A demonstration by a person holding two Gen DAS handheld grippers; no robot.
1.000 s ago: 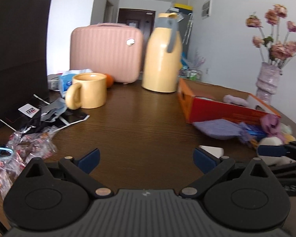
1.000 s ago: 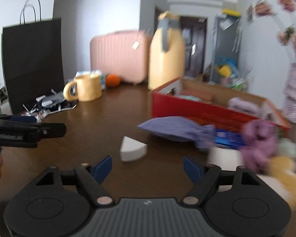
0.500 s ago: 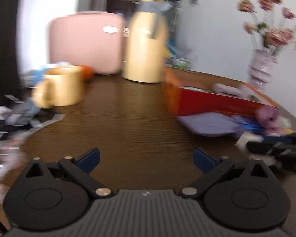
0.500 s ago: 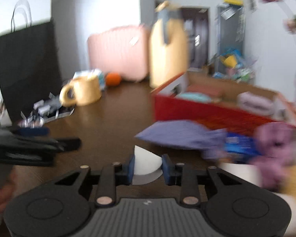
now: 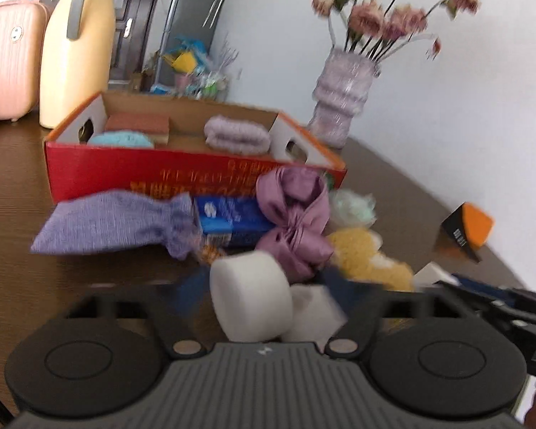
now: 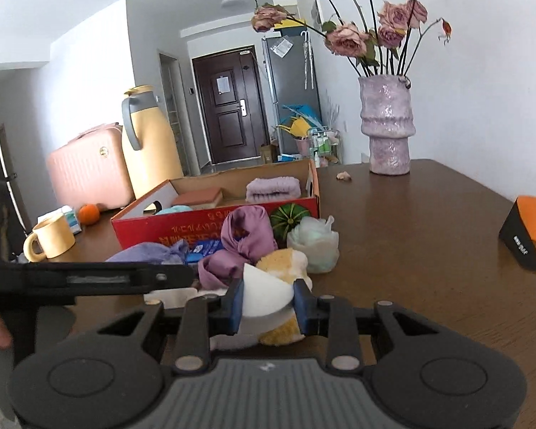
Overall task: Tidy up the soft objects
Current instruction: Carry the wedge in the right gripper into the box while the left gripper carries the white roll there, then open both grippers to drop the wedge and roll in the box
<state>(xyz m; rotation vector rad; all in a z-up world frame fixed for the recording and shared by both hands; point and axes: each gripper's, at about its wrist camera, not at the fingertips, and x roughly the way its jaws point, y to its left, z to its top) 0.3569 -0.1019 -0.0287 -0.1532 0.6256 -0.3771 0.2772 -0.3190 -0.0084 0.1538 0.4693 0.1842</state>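
The brown counter [image 6: 428,221] carried everything, and toward its far side sat the red cardboard box [image 6: 211,220], open-topped, its long axis running across both views, with a folded lilac towel [image 6: 273,188], a brick-coloured sponge [image 6: 198,196] and something pale blue already inside. Directly in front of the box's near wall lay the heap still to be sorted: a lavender drawstring pouch [image 5: 107,223], a blue packet [image 5: 232,218], a mauve knotted cloth [image 5: 294,221], a pale green mesh puff [image 6: 314,241] and a yellow plush toy [image 5: 368,255]. The right claw [image 6: 268,302] was clamped on a white wedge-shaped sponge [image 6: 264,296], both blue pads pressed against its sides and the piece lifted clear above the plush toy. The left claw [image 5: 268,286] had just been closing, with a white round sponge [image 5: 250,295] between its fingers and a second white block [image 5: 314,312] beside it; that view was smeared with motion, so whether the pads already pressed on the round sponge could not be told for certain, though it looked likely. What mattered for the coming move was that the box lay straight ahead of both claws and beyond the heap, its open top higher than the counter, so each sponge would probably have to travel forward and up over the near wall before release. The right claw, with its grip settled and its wedge already raised, seemed the better placed to go first, and the free middle of the box between sponge and towel looked the natural landing place.
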